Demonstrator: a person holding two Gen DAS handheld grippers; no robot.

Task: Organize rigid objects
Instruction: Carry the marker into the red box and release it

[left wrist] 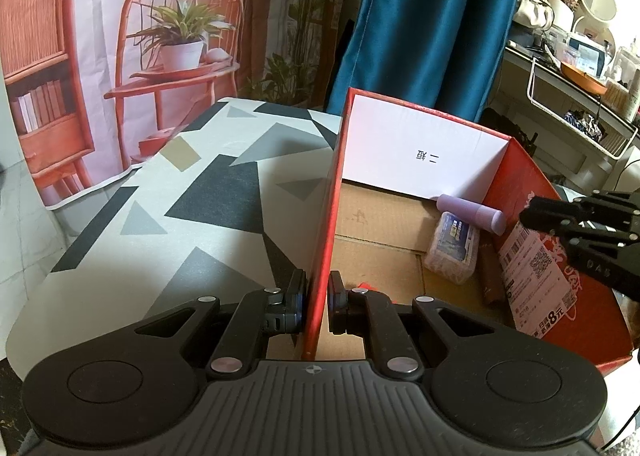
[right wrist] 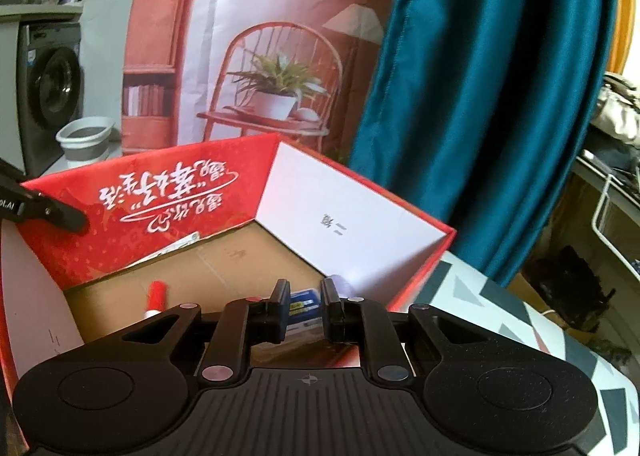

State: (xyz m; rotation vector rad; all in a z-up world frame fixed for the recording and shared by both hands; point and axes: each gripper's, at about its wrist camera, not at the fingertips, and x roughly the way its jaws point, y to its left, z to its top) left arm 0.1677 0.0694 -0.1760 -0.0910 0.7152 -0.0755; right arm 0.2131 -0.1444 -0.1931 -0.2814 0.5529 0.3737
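A red cardboard box [left wrist: 532, 183] with raised flaps stands on the patterned table [left wrist: 200, 195]. My left gripper [left wrist: 318, 298] is shut on the box's left flap [left wrist: 328, 195], which runs edge-on between the pads. On the box floor lie a lilac cylinder [left wrist: 472, 211], a pale packet with a blue label [left wrist: 452, 248] and a brown stick [left wrist: 490, 282]. My right gripper [right wrist: 306, 304] is shut, just over the right wall, tips inside the box; the packet [right wrist: 304, 306] shows below through the gap. A red marker [right wrist: 156, 296] lies on the floor to its left. The left gripper [right wrist: 60, 211] shows at the far flap.
A teal curtain [left wrist: 432, 23] and a printed backdrop [left wrist: 180, 35] hang behind the table. A cluttered shelf with a white wire rack [left wrist: 580, 95] stands to the right. A washing machine [right wrist: 48, 87] and a grey bucket [right wrist: 86, 137] are at the far left.
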